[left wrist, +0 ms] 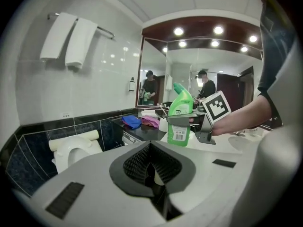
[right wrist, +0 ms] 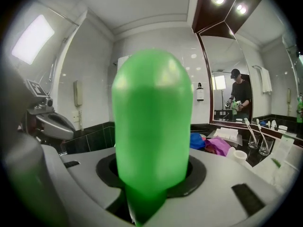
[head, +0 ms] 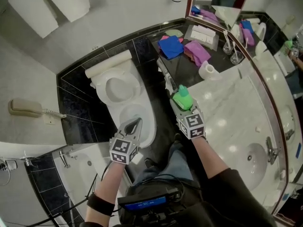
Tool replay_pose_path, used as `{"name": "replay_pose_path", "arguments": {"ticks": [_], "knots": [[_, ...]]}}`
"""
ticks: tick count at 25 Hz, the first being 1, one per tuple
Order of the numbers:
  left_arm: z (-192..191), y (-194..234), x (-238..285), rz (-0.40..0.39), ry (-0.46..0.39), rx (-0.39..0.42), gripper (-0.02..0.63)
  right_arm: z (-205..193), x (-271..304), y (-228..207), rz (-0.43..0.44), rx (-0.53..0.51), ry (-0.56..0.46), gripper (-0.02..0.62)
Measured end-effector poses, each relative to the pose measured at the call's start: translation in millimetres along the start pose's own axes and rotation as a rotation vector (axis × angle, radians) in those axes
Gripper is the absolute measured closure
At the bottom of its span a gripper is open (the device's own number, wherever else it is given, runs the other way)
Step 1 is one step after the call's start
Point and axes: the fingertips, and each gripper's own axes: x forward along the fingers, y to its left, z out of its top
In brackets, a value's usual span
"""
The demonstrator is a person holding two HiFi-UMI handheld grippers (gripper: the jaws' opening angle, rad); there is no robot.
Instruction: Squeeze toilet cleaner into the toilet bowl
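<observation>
A green toilet cleaner bottle (head: 182, 98) stands upright between the jaws of my right gripper (head: 182, 101), which is shut on its body. This bottle (right wrist: 152, 122) fills the middle of the right gripper view. It also shows, label side on, as the same bottle (left wrist: 181, 115) in the left gripper view, held by the right gripper (left wrist: 199, 122). The white toilet (head: 124, 92) stands against the black-tiled wall. Over the front of its bowl is my left gripper (head: 134, 125), shut and empty. The right gripper is to the right of the toilet, over the dark floor.
A marble counter (head: 236, 112) with a sink (head: 253, 158) and tap (head: 271, 150) runs along the right. On its far end lie blue (head: 170, 46) and purple (head: 198, 52) cloths and a paper roll (head: 208, 70). A wall phone (head: 26, 108) hangs at left.
</observation>
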Motion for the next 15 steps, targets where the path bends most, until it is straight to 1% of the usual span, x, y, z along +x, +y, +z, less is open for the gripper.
{"name": "replay_pose_path", "arguments": {"ticks": [2,6,10,15], "knots": [[5,-1,28,0.006,0.000,-0.019,0.604,-2,16,-26,-0.013,-0.001,-0.005,0.397],[15,-8,88,-0.006,0.014,-0.035,0.604,-1,46,-68,-0.003,0.005,-0.002,0.397],[24,-13,148,-0.035,0.031,-0.021,0.604,-7,76,-113,-0.016,0.005,-0.011,0.397],[30,-7,211,-0.040,0.038,-0.018,0.604,-19,112,-158,-0.037,0.009,-0.021,0.397]]}}
